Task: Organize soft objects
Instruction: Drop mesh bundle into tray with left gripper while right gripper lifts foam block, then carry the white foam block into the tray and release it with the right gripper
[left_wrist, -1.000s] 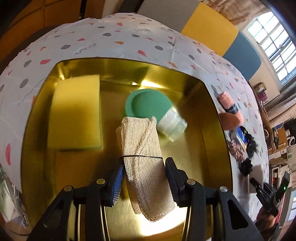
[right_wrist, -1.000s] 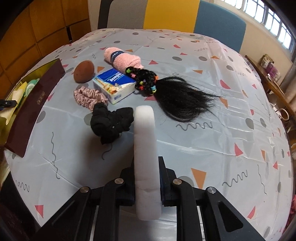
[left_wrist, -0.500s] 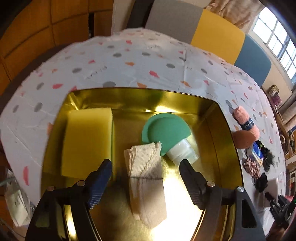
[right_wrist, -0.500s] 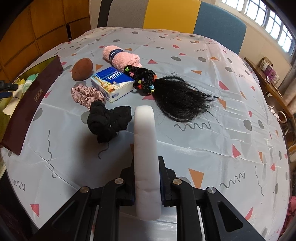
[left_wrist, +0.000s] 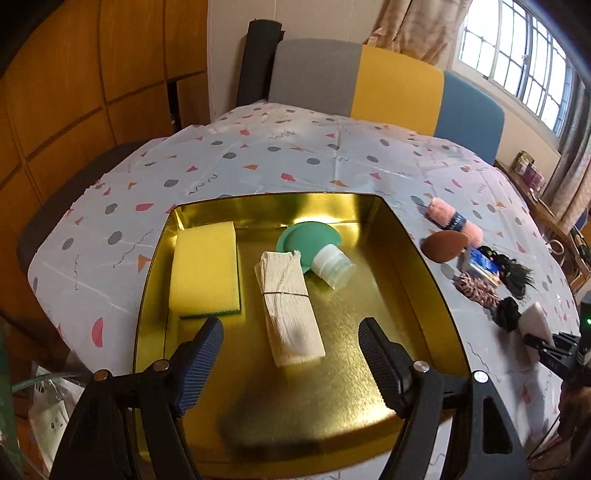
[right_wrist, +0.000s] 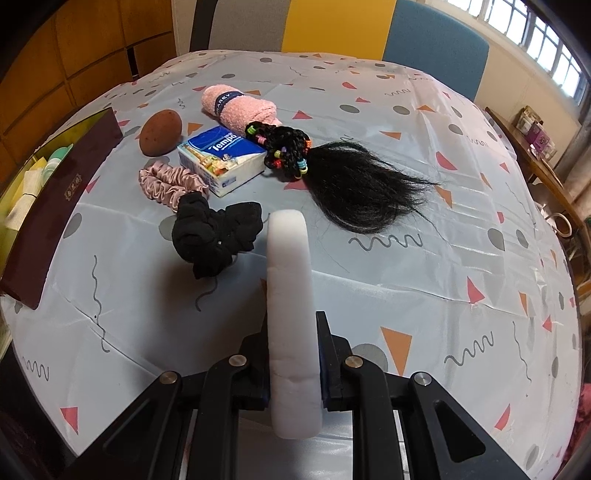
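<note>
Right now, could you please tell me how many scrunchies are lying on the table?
2: a pink scrunchie beside the tissue pack, and a black scrunchie nearer the camera, just left of the white sponge. None seems hidden.

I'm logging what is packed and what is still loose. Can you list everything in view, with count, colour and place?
gold tin: 1, gold inside, dark red outside, table's left side
sponge: 1, yellow, in tin, left
gauze roll: 1, beige, in tin, middle
green-lidded jar: 1, lying in tin
towel roll: 1, pink, on table
brown puff: 1, beside towel
tissue pack: 1, blue-white
scrunchies: pink, black
hairpiece: 1, black, beaded
tablecloth: 1, patterned
chairs: grey, yellow, blue, behind table
left gripper: open, empty, above tin
right gripper: shut on white foam block
</note>
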